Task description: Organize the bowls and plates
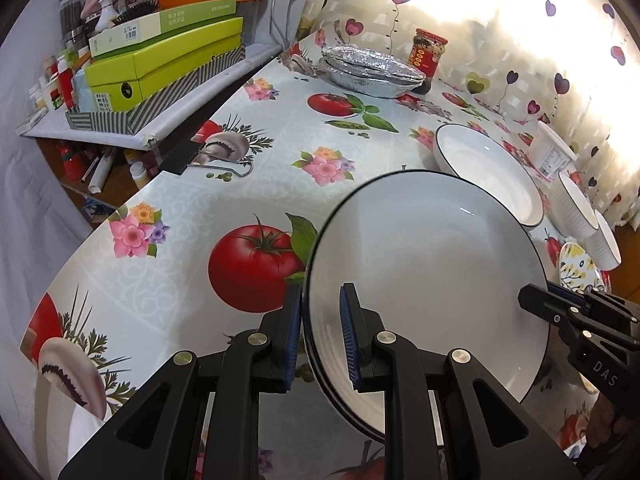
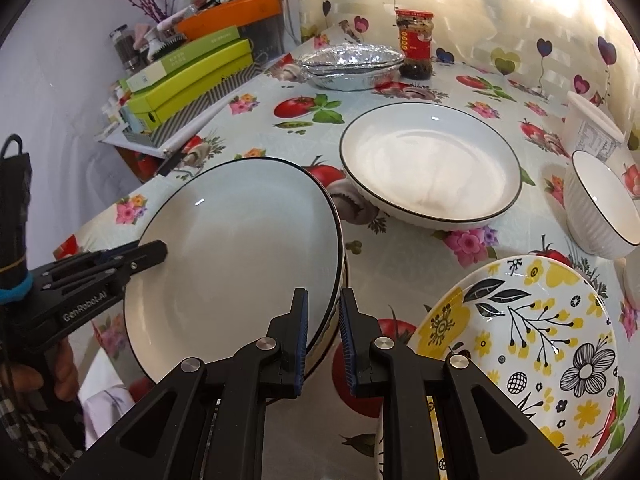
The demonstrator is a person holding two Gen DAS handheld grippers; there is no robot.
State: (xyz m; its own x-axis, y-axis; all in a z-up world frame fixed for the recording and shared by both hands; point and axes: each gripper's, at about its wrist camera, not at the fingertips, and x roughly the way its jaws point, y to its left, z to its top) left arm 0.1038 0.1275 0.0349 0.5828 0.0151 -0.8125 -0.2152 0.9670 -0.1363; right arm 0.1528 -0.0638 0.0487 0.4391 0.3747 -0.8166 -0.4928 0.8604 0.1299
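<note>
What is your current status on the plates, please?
Left claw and right claw both shut on white plate rims, opposite sides. Second white plate ahead, flowered plate to the right.

Open bench (image 1: 192, 216) is left on the near left; the right is crowded by a deep plate (image 2: 430, 168), a ribbed bowl (image 2: 600, 212) and a flowered plate (image 2: 520, 344).

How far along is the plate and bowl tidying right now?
Early. Nothing looks stacked yet. In hand: both grippers, left and right, clamp the white plate. Left: the second white plate, floral plate and ribbed bowl lie apart.
</note>
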